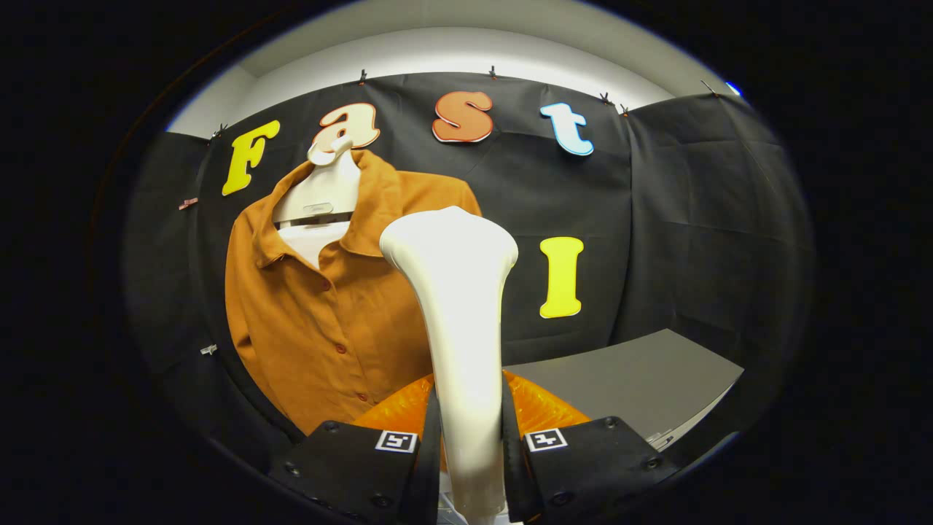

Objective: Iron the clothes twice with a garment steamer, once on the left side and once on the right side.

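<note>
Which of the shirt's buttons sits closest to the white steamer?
The lowest visible button on the orange shirt, nearest the steamer clamped in the gripper; the upper ones run away toward the collar.

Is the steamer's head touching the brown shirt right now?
No. The garment steamer, gripped between the gripper's fingers, stands upright short of the brown shirt, which hangs beyond it.

And here's the grey surface (pixel 641 379), a flat slab beyond the gripper's (pixel 471 437) fingers and off to their right, running back to the black cloth wall (pixel 700 219). The part on show lies bare; its near corner ends in a pale edge.
</note>
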